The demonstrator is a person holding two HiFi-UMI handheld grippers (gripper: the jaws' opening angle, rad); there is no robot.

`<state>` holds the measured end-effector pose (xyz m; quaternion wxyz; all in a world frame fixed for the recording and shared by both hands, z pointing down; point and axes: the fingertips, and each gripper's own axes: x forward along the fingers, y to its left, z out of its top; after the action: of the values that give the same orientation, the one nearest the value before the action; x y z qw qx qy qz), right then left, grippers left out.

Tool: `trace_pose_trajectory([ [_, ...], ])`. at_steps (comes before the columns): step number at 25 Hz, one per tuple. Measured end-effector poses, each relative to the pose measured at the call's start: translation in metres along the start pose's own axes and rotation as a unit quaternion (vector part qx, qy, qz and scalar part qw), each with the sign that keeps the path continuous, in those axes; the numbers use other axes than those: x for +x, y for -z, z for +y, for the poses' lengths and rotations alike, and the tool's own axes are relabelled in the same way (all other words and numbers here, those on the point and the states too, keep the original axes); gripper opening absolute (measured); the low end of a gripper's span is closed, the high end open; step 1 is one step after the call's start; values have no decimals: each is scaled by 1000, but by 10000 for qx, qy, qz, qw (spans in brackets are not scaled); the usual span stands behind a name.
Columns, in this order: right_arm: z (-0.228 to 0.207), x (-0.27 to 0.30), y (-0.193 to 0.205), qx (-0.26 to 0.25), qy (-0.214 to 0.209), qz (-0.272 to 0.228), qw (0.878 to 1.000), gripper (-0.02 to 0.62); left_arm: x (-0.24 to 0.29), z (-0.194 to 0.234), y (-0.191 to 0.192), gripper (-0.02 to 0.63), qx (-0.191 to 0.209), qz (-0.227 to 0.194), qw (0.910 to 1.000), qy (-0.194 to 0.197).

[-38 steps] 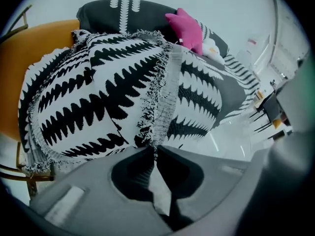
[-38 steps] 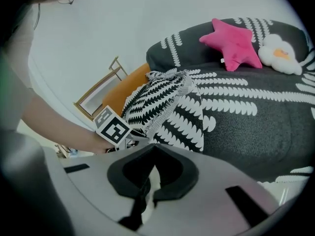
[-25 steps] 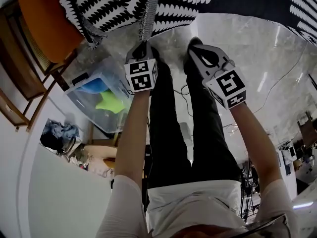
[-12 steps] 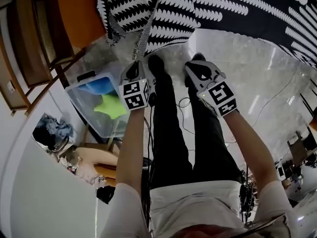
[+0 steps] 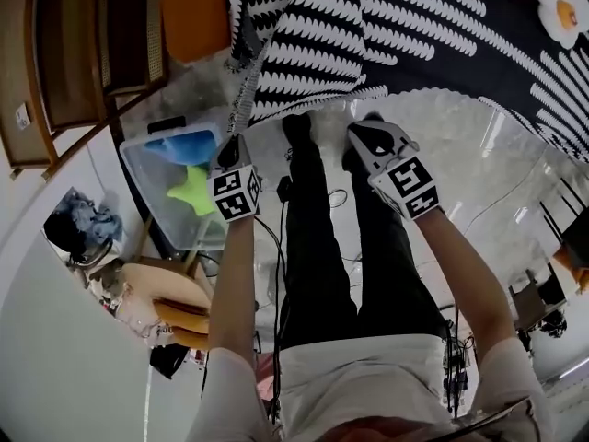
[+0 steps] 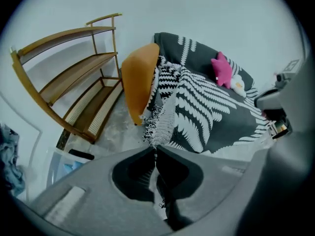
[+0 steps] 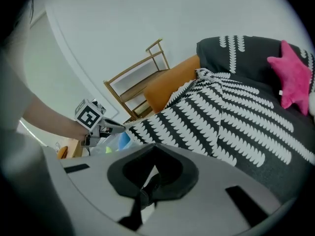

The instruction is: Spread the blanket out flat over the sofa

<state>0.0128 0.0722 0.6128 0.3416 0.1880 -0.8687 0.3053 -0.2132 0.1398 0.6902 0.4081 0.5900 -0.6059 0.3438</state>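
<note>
A black-and-white patterned blanket (image 5: pixel 368 35) lies over the dark sofa (image 6: pixel 197 53), and one narrow edge strip (image 5: pixel 248 86) of it is pulled out taut toward me. My left gripper (image 5: pixel 236 145) is shut on the end of that strip, which shows pinched at its closed tips (image 6: pixel 155 149). My right gripper (image 5: pixel 363 132) is level with it near the blanket's front edge. In the right gripper view its jaws (image 7: pixel 153 149) look shut, with a bit of cloth between them. That view also shows the left gripper (image 7: pixel 106 127) off to the left.
An orange sofa arm (image 6: pixel 140 82) stands beside a wooden shelf unit (image 6: pixel 74 82). A clear plastic box (image 5: pixel 179 178) with blue and green items sits on the marble floor by my left gripper. A pink star pillow (image 7: pixel 293 75) and a flower pillow (image 5: pixel 561 7) lie on the sofa. My legs (image 5: pixel 322 247) are below.
Both grippers have drawn back from the sofa, the left one also moving left. The blanket strip held by the left gripper has stretched out longer, and more of the sofa shows.
</note>
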Motion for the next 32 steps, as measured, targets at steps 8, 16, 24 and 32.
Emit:
trace_pose_trajectory([
  [8, 26, 51, 0, -109, -323, 124, 9993, 3, -18, 63, 48, 21, -350, 108, 9975, -609],
  [16, 37, 50, 2, -311, -443, 236, 9983, 3, -49, 74, 75, 21, -650, 6, 9922, -1062],
  [24, 39, 63, 9, -362, -501, 307, 9976, 3, -64, 96, 106, 21, -854, 116, 9874, -1327],
  [32, 42, 60, 14, -352, -521, 408, 9972, 3, -55, 97, 104, 23, -973, 166, 9859, -1353],
])
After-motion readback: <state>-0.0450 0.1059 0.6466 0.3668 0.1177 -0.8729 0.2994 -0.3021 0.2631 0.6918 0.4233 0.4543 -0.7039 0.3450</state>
